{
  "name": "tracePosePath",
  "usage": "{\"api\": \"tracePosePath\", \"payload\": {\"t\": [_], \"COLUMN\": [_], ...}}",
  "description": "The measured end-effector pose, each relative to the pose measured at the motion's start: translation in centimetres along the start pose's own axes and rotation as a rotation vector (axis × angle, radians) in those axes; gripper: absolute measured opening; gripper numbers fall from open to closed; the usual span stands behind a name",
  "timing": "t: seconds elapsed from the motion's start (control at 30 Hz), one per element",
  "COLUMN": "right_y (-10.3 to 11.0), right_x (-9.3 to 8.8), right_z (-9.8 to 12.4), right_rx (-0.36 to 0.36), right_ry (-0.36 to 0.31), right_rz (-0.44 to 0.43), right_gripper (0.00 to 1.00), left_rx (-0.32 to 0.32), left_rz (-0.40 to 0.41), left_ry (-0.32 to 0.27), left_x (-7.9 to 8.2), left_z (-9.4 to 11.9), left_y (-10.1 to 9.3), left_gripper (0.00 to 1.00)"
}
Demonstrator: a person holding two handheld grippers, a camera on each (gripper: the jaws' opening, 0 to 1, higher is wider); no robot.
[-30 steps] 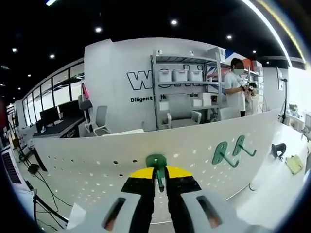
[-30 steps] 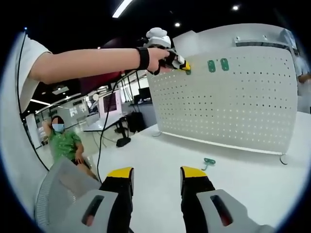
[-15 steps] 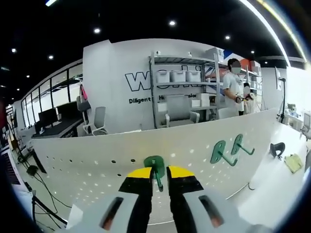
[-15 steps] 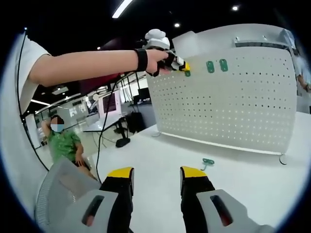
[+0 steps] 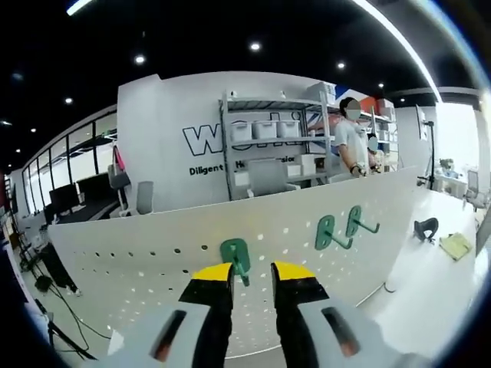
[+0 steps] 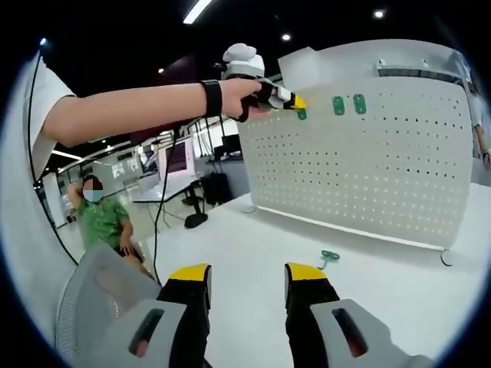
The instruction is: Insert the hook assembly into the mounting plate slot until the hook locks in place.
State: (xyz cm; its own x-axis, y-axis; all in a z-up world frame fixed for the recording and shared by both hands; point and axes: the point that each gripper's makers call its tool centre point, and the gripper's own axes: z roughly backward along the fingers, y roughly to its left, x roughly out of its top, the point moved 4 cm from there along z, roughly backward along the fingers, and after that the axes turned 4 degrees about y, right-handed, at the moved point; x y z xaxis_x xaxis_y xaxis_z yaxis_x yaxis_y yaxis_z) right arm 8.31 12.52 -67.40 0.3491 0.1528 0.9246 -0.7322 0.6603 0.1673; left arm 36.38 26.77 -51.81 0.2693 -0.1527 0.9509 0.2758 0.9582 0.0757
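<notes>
Left gripper view: left gripper [image 5: 252, 274] has jaws parted around the green hook [image 5: 235, 256], not visibly clamping it; hook sits on the pegboard [image 5: 153, 257] near its top edge, left of two mounted hooks [image 5: 341, 228]. Looks seated, so next step is probably backing off and checking the lock. Right gripper view: right gripper [image 6: 247, 276] is wide apart, empty, above the table [image 6: 253, 245]; a spare hook [image 6: 330, 257] lies near the pegboard's foot.

I count three green hooks [image 5: 236, 257] [image 5: 328, 232] [image 5: 357, 221] on one white pegboard [image 5: 153, 268] ahead of my left jaws, and one loose green hook [image 6: 330, 256] on the tabletop [image 6: 253, 261] beyond my right jaws.
</notes>
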Motion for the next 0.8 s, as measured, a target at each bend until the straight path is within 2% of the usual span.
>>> {"api": "tracePosePath", "payload": {"t": [0.23, 0.37, 0.57, 0.7, 0.77, 0.8], "right_y": [0.2, 0.6, 0.5, 0.6, 0.8, 0.7], "right_x": [-0.2, 0.0, 0.4, 0.4, 0.6, 0.6], "right_z": [-0.2, -0.3, -0.4, -0.4, -0.4, -0.4], "right_rx": [0.009, 0.03, 0.026, 0.032, 0.044, 0.04], "right_ry": [0.011, 0.003, -0.007, -0.009, -0.026, -0.028], "right_rz": [0.008, -0.02, -0.004, -0.006, -0.027, -0.026], "right_gripper": [0.38, 0.38, 0.38, 0.38, 0.38, 0.38], "left_rx": [-0.039, -0.061, -0.098, -0.148, -0.14, -0.171], "left_rz": [-0.025, -0.031, -0.038, -0.043, -0.07, -0.074], "left_ry": [-0.018, -0.023, -0.011, 0.012, 0.025, 0.028], "left_x": [-0.6, -1.2, -3.1, -4.7, -5.6, -6.2], "left_z": [1.3, 1.8, 2.8, 3.2, 3.3, 3.2], "left_y": [0.0, 0.1, -0.6, -1.4, -1.5, -1.9], "left_gripper": [0.23, 0.23, 0.23, 0.25, 0.26, 0.27]}}
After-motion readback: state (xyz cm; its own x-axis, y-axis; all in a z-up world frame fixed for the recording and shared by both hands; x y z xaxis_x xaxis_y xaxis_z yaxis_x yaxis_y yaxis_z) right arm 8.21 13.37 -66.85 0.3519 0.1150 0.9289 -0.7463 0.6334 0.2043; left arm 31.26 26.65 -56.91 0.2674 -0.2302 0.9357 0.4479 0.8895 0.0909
